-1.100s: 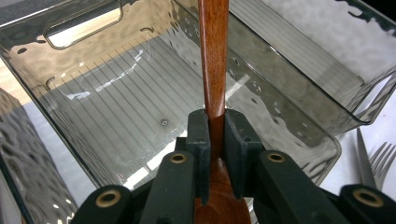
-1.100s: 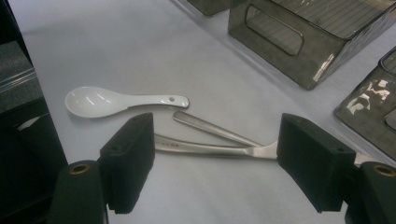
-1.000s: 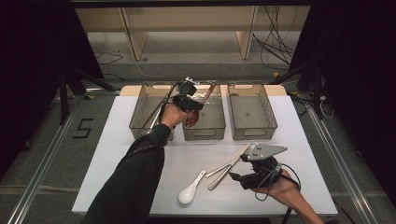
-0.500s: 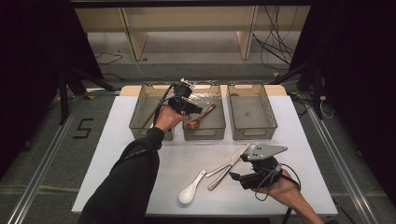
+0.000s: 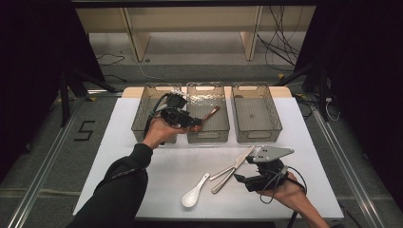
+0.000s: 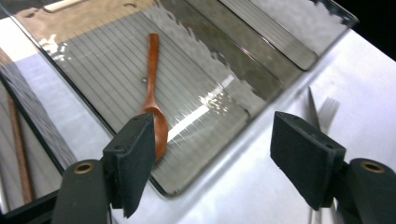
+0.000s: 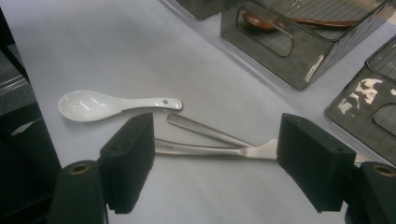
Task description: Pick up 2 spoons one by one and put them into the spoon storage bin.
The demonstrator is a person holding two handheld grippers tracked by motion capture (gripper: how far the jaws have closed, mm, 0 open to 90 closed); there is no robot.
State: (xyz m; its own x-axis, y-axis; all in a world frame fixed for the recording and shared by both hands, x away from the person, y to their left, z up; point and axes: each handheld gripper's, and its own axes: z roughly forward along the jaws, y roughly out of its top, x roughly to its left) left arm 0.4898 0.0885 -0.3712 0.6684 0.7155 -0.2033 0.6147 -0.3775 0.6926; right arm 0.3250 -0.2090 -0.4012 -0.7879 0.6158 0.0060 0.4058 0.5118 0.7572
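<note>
Behind left hand-held gripper [image 6: 212, 154] pad, wooden spoon [image 6: 152, 93] bowl partly hidden, jaws just opening, empty

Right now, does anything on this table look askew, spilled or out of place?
Nothing is spilled or damaged. The wooden spoon lies diagonally in the middle bin, and the white ceramic spoon and two metal utensils lie loose on the table.

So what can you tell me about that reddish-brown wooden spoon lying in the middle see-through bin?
The reddish-brown wooden spoon looks like smooth, polished wood, with a slim straight handle and a small oval bowl. It lies flat and slantwise on the ribbed floor of the middle smoky clear plastic bin, its bowl toward the near wall. Nothing else shares that bin. The left gripper hangs just above with its jaws wide apart, having just been opening, and grips nothing; the spoon lies free.
</note>
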